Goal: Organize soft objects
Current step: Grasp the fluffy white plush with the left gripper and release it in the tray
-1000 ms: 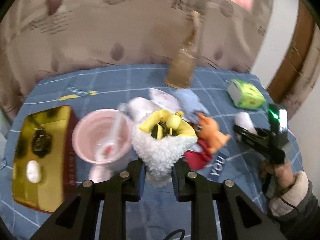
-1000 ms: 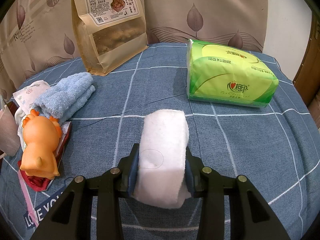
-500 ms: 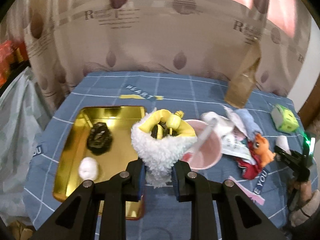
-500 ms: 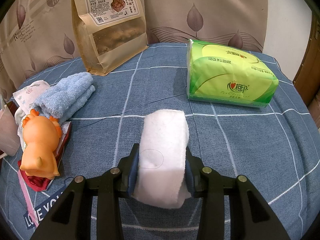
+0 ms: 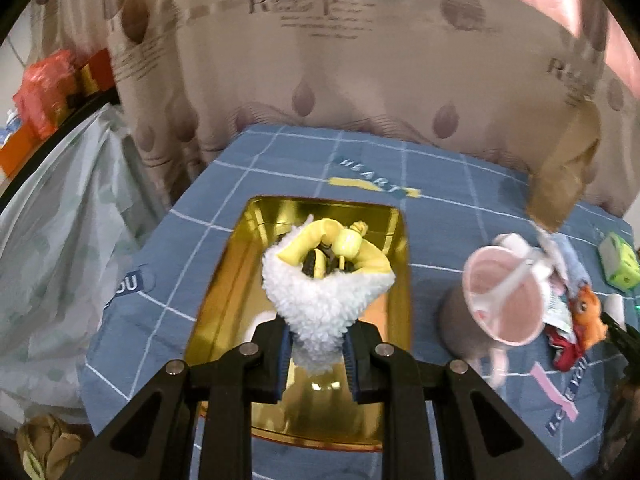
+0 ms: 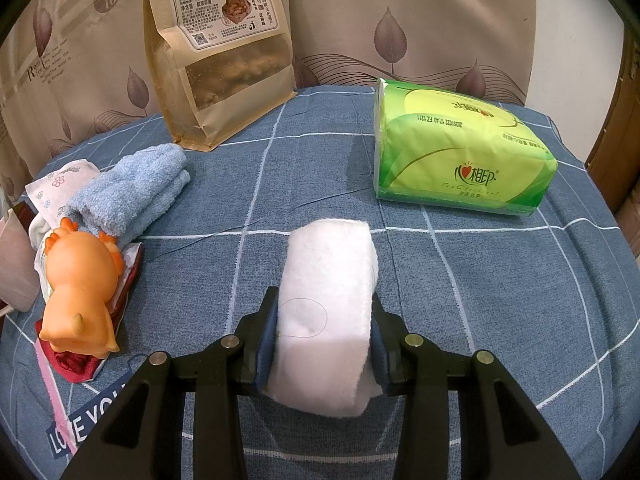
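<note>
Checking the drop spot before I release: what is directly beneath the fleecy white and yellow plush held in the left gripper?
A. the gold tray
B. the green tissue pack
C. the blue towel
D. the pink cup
A: in the left wrist view the fleecy plush, clamped in the left gripper, hangs over the gold tray.

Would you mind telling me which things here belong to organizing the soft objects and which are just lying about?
Part of the job: fluffy white-and-yellow plush in the left gripper, gold tin, white roll in the right gripper, blue towel.

Lying about: snack bag, tissue pack, orange toy, pink cup.
</note>
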A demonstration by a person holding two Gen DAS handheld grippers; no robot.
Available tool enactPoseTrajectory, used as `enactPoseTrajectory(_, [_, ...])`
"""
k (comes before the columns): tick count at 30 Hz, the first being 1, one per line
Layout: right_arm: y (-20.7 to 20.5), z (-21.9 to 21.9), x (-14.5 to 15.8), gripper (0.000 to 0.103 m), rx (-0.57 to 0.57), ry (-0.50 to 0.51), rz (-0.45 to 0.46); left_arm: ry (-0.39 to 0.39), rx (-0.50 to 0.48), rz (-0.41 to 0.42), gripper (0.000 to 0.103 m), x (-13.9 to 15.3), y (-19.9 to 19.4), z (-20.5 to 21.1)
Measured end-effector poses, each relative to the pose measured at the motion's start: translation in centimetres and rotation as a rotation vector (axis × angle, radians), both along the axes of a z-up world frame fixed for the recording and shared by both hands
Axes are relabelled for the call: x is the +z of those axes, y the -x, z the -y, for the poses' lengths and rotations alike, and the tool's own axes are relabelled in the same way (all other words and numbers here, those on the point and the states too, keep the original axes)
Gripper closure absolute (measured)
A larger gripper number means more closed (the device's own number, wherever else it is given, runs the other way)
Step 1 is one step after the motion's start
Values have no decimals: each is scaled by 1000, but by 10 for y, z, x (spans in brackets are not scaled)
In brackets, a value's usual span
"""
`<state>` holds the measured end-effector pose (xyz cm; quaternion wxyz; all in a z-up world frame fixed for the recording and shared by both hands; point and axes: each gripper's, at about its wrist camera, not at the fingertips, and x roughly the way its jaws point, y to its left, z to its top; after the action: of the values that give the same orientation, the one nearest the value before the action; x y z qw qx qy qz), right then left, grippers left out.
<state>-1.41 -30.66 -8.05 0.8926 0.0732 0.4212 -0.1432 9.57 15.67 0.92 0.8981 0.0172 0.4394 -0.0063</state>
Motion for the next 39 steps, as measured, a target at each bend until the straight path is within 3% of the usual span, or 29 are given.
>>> enactPoseTrajectory(5, [0,0,0,64,0,0,0,-18,37,-21,81,-9,-14,-14])
enactPoseTrajectory(16, [0,0,0,64,1,0,1,12,-57,-89,81,-29,-70,10])
enactPoseTrajectory(24, [0,0,0,64,1,-1,1,26,-72,-151,80,-50,-104,22])
enactPoseTrajectory(29, [0,0,0,64,0,0,1,27,-86,-181,78,-58,-115,26])
enactPoseTrajectory(39, [1,0,0,63,0,-1,1,-11,-114,-173,61,-58,-116,37])
